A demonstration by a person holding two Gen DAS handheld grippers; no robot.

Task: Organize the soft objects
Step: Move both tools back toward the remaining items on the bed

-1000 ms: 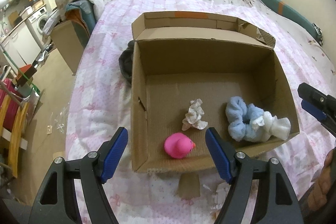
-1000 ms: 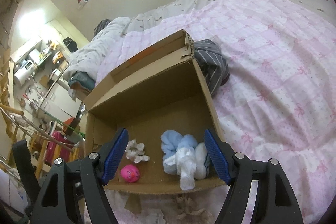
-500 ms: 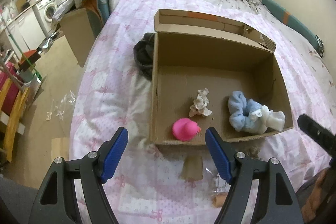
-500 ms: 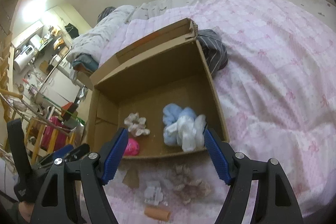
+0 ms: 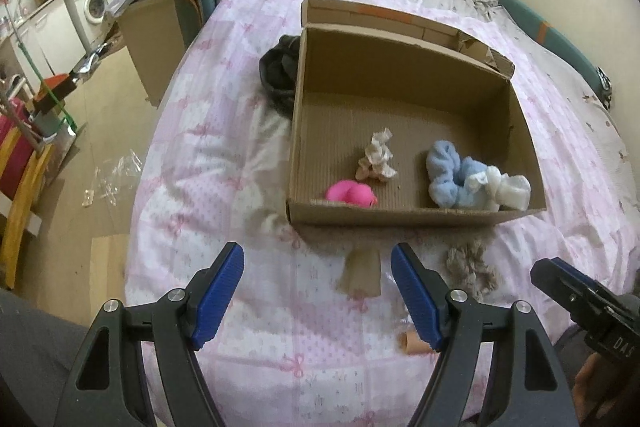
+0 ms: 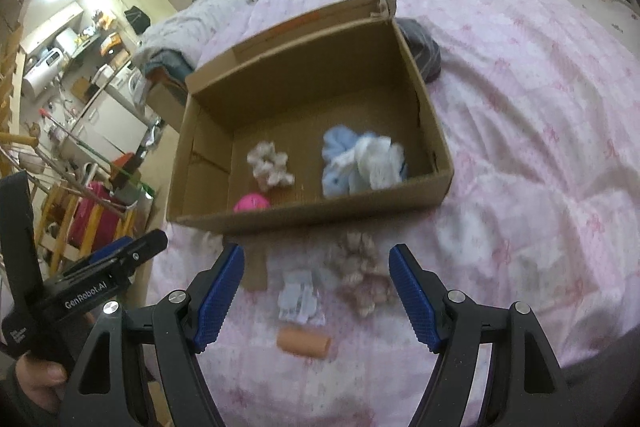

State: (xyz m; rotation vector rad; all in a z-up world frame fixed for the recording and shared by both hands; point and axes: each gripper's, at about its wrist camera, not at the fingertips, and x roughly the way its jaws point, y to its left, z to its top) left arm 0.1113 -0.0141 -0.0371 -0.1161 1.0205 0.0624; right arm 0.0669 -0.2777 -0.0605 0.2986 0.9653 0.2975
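An open cardboard box [image 5: 404, 217] [image 6: 320, 215] sits on the pink bed. Inside lie a pink soft toy [image 5: 350, 191] [image 6: 251, 203], a cream scrunchie [image 5: 376, 157] [image 6: 269, 165] and a blue and white cloth bundle [image 5: 472, 181] [image 6: 360, 161]. In front of the box on the quilt lie a beige fluffy scrunchie [image 5: 472, 265] [image 6: 362, 273], a small white cloth [image 6: 298, 295], an orange foam roll [image 5: 414, 342] [image 6: 303, 341] and a tan flat piece [image 5: 360, 273]. My left gripper [image 5: 318, 291] and my right gripper [image 6: 316, 291] are both open and empty, held back from the box.
A dark cloth [image 5: 278, 71] lies against the box's far left side. The bed edge drops to the floor on the left, with a second cardboard box [image 5: 154, 39] and a washing machine [image 5: 96, 3] beyond. A wall runs along the right of the bed.
Both grippers have pulled back and up from the box, so the loose items on the quilt in front of it have come into view. Both stay open.
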